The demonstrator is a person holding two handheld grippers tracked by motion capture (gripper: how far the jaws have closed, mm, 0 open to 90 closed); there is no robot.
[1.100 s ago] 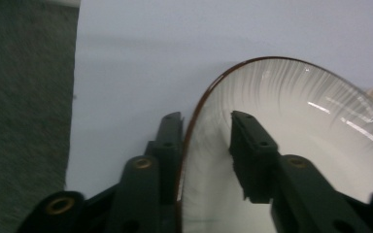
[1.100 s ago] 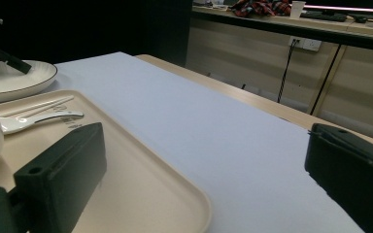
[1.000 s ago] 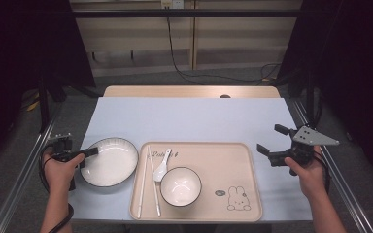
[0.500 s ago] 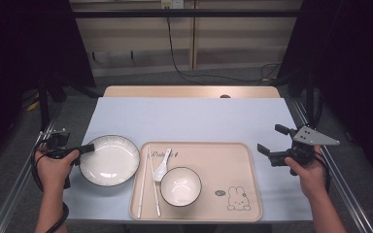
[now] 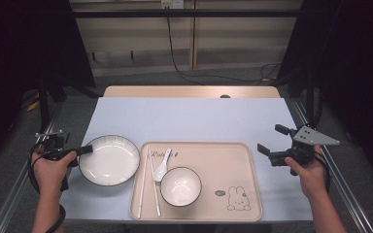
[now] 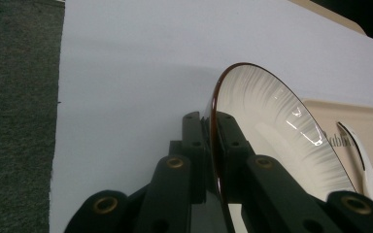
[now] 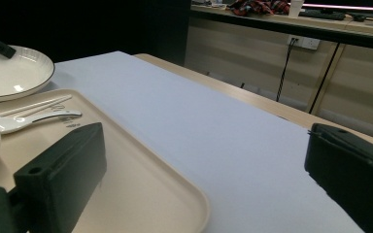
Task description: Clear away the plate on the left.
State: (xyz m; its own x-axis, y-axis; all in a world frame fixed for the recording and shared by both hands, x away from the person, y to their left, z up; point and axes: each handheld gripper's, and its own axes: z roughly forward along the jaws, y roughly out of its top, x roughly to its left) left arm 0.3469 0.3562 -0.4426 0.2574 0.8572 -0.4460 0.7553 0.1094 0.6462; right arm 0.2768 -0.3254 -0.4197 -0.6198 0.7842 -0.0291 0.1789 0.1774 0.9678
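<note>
Item: left gripper (image 5: 85,150), hand-held at the table's left edge; its jaws have just been closing and now clamp the near-left rim of the white plate (image 5: 109,160), one jaw above the rim and one below, as the left gripper view shows (image 6: 213,145). The plate lies on the pale blue table (image 5: 189,119), just left of the beige tray (image 5: 233,165), apparently flat, though the far rim is hard to judge. Item: right gripper (image 5: 272,145), jaws wide apart, holding nothing, right of the tray.

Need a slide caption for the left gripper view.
Left gripper clamps the rim of the white plate beside the tray.
</note>
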